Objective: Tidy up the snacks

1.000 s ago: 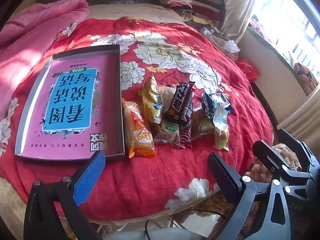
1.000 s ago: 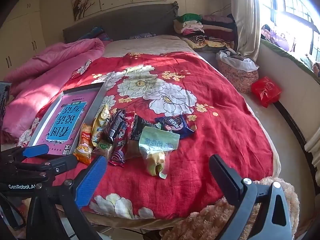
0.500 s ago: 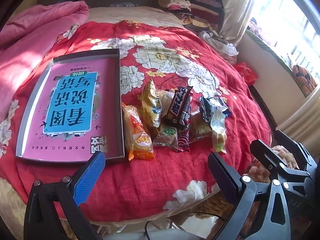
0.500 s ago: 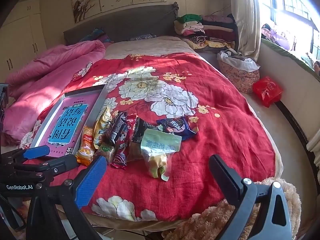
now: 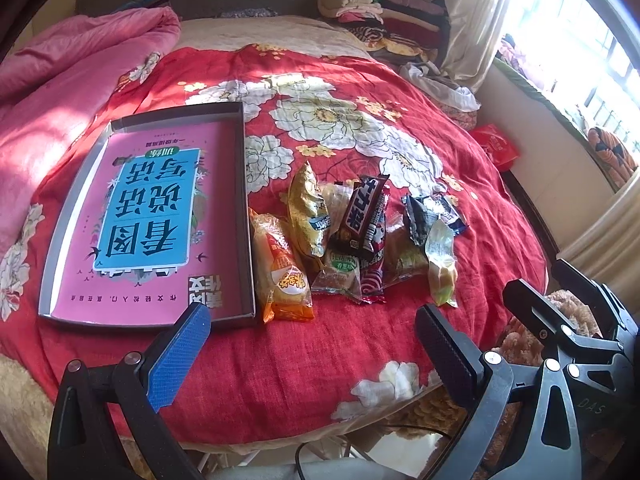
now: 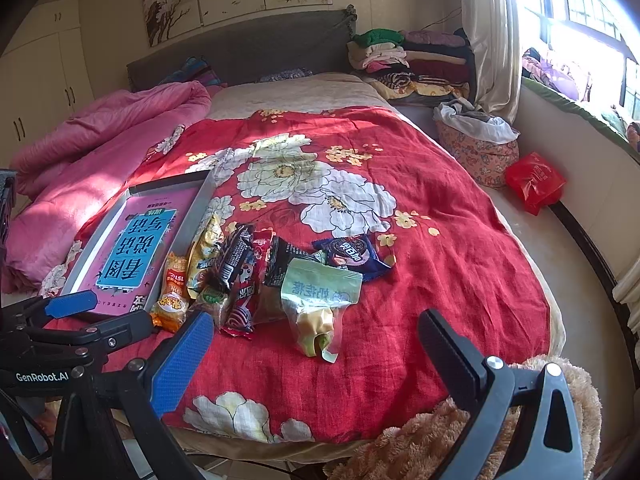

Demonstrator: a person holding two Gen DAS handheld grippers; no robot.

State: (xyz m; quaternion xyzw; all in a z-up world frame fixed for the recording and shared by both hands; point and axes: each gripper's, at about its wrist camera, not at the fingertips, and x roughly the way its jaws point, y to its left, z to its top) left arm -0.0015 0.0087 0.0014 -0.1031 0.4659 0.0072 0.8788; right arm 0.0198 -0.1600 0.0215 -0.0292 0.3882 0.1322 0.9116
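Since the earlier frames: left-wrist view tilted up slightly, with more headboard visible at top and the snack pile lower in frame; snacks unmoved on the bed.

Left tongs point(image 5: 312, 344): wide open, gripping nothing, at the bottom of the frame over the near edge of the red floral bedspread point(image 5: 400, 92). Right tongs point(image 6: 316, 352): wide open, gripping nothing, at the bottom of the frame, near the bedspread's front edge.

Snack pile point(image 5: 352, 240): centre of frame, lying on the bedspread, well apart from both tongs.
- Orange packet point(image 5: 282, 272): leftmost, touching the right wall of the tray.
- Gold packet point(image 5: 310, 212): just right of the orange packet, overlapping it.
- Dark chocolate bar point(image 5: 362, 212): centre of the pile, resting on other packets.
- Dark blue cookie packet point(image 6: 352, 254): right end of the pile.
- Pale green pouch point(image 6: 318, 300): lower centre in the right-wrist view, nearest the right tongs.

Shallow tray point(image 5: 244, 208): left of frame, flat on the bedspread, containing a pink and blue book point(image 5: 148, 216). Pink quilt point(image 5: 60, 92): upper left, bunched.
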